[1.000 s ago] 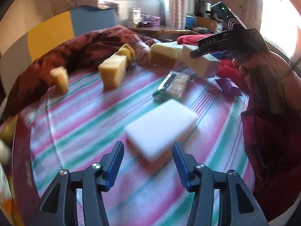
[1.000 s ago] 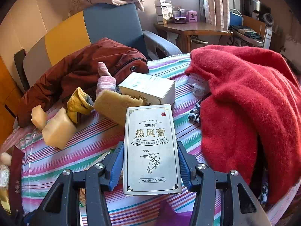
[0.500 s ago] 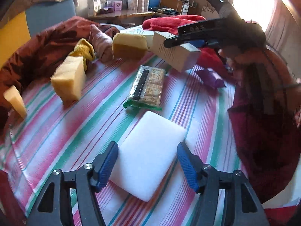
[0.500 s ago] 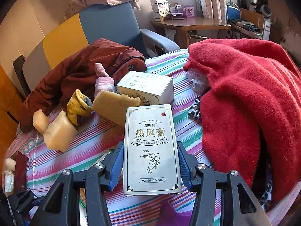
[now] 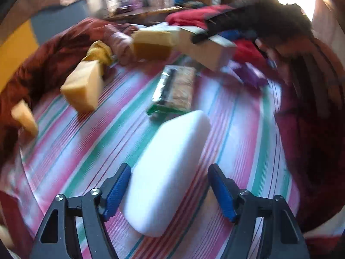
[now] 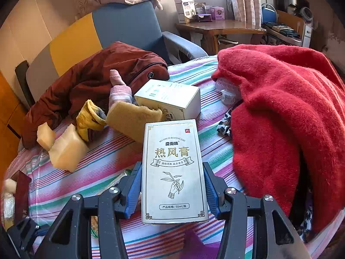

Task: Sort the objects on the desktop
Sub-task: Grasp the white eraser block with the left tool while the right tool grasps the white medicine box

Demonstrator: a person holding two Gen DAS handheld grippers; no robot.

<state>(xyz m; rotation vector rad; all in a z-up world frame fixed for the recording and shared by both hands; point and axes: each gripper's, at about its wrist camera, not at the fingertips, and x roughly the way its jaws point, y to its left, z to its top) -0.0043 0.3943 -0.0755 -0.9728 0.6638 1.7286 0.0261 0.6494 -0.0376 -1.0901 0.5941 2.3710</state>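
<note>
A white foam block [image 5: 166, 168] lies on the striped cloth [image 5: 90, 155], its near end between the blue fingers of my left gripper [image 5: 170, 192]. The jaws are opening: the right pad stands clear of the block and the left pad is at its edge. My right gripper [image 6: 172, 185] is shut on a tall white box with Chinese print [image 6: 172, 168] and holds it above the cloth. In the left wrist view that same box [image 5: 213, 51] shows blurred at the upper right, in the dark right gripper [image 5: 248, 21].
Yellow sponge pieces [image 6: 66, 151], a bigger tan sponge [image 6: 131, 118] and a second white box [image 6: 170, 101] lie near a brown jacket [image 6: 86, 79]. A cracker packet [image 5: 174, 88] and a purple packet [image 5: 250, 75] lie beyond the foam. A red blanket [image 6: 280, 112] fills the right.
My left gripper has come forward and down over the white foam block, and its jaws have widened around it. The right gripper has kept still with the box.
</note>
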